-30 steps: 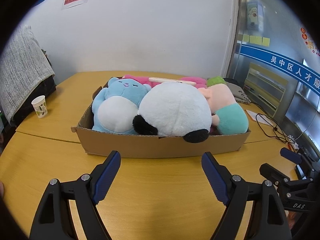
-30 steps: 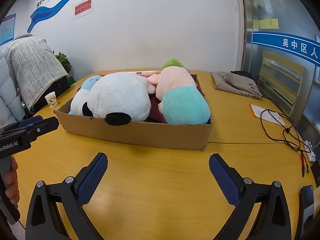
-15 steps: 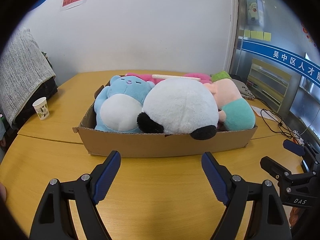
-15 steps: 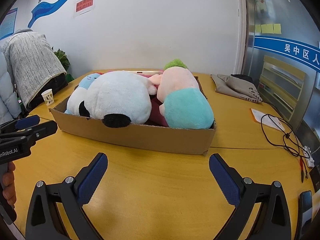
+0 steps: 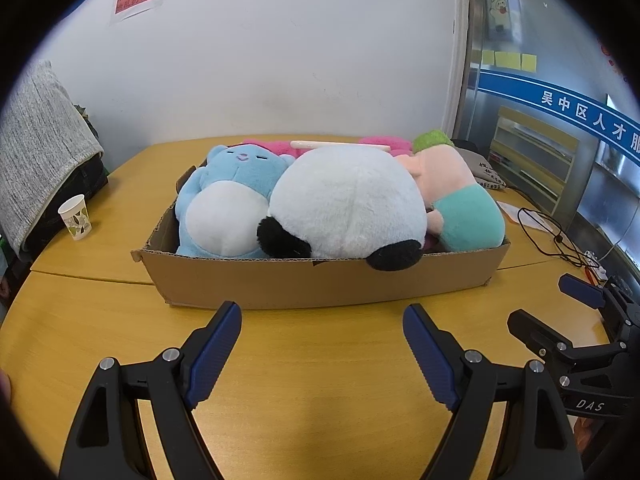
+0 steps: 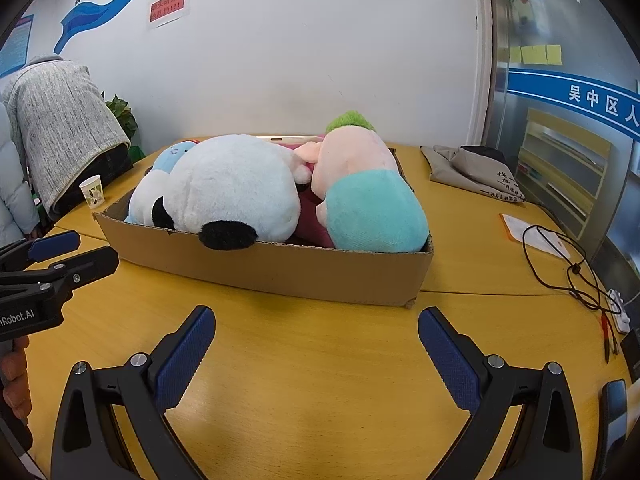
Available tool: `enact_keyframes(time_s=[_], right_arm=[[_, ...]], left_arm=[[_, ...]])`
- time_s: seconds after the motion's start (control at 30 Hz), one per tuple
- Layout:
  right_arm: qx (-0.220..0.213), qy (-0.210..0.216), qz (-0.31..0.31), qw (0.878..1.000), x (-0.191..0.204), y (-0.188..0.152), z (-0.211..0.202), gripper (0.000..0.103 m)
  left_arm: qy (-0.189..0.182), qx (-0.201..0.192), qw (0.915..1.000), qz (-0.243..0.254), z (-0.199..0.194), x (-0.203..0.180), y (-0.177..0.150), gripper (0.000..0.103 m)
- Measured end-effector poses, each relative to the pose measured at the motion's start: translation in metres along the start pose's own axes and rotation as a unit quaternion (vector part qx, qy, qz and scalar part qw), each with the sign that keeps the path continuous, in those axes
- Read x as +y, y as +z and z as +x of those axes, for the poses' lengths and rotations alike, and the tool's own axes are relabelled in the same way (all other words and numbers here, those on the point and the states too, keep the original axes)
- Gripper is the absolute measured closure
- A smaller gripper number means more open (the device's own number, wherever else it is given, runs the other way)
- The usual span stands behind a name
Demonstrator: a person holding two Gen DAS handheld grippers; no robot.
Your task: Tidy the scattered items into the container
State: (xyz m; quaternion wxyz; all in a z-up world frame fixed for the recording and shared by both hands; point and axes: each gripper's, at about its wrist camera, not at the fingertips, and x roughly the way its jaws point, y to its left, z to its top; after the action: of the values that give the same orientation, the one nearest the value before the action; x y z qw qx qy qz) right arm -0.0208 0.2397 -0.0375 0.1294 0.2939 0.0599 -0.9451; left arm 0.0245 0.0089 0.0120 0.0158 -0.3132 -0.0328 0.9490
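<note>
A shallow cardboard box (image 5: 320,282) (image 6: 280,268) stands on the yellow table, full of plush toys. A blue bear (image 5: 228,204), a white and black panda (image 5: 348,204) (image 6: 228,196) and a pink and teal toy with green hair (image 5: 460,200) (image 6: 368,196) lie in it, over pink plush at the back. My left gripper (image 5: 322,320) is open and empty, in front of the box. My right gripper (image 6: 316,324) is open and empty, also in front of it. Each gripper shows at the edge of the other's view.
A paper cup (image 5: 75,217) (image 6: 93,191) stands on the table at the left, near a person in a grey coat (image 6: 56,128). A grey cloth bag (image 6: 476,172), a paper and black cables (image 6: 568,264) lie at the right. A phone (image 6: 614,412) lies near the right edge.
Both grippers have risen and tilted slightly, so the box sits lower in both views. Both stay open and empty. The toys have not moved.
</note>
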Motion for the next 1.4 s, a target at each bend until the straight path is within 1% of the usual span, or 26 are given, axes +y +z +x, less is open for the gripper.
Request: enact_keyframes(time_s=[0.17,0.33,0.5,0.57,0.63,0.73,0.9,1.13,1.4], right_arm=[[0.002,-0.003,-0.007,1.000,0.000,-0.002,-0.002,0.000],[0.005,-0.009,0.001,1.000,-0.005,-0.003,-0.002,0.000],[0.004,0.001,-0.005,1.000,0.000,-0.002,0.000,0.000],[0.006,0.005,-0.007,1.000,0.003,-0.002,0.001,0.000],[0.005,0.005,-0.012,1.000,0.006,-0.001,0.000,0.000],[0.002,0.003,-0.017,1.000,0.009,-0.001,-0.001,0.000],[-0.002,0.001,-0.016,1.000,0.011,0.000,-0.002,0.000],[0.002,0.008,-0.019,1.000,0.020,0.000,0.003,0.000],[0.003,0.000,-0.020,1.000,0.019,-0.001,0.002,0.000]], left_arm=[[0.006,0.003,1.0000,0.001,0.002,-0.004,-0.002,0.020],[0.013,0.005,0.9999,0.006,0.000,-0.004,-0.003,0.020],[0.031,0.016,0.9994,0.004,0.001,0.003,-0.005,0.020],[0.027,0.019,0.9995,-0.003,0.002,0.007,-0.005,0.020],[0.023,0.017,0.9996,-0.008,0.002,0.009,-0.005,0.020],[0.032,0.010,0.9994,-0.007,0.001,0.011,-0.005,0.020],[0.037,0.004,0.9993,-0.009,0.000,0.014,-0.006,0.020],[0.037,0.010,0.9992,-0.012,0.003,0.016,-0.008,0.020],[0.061,0.006,0.9981,0.010,0.001,0.009,-0.012,0.020]])
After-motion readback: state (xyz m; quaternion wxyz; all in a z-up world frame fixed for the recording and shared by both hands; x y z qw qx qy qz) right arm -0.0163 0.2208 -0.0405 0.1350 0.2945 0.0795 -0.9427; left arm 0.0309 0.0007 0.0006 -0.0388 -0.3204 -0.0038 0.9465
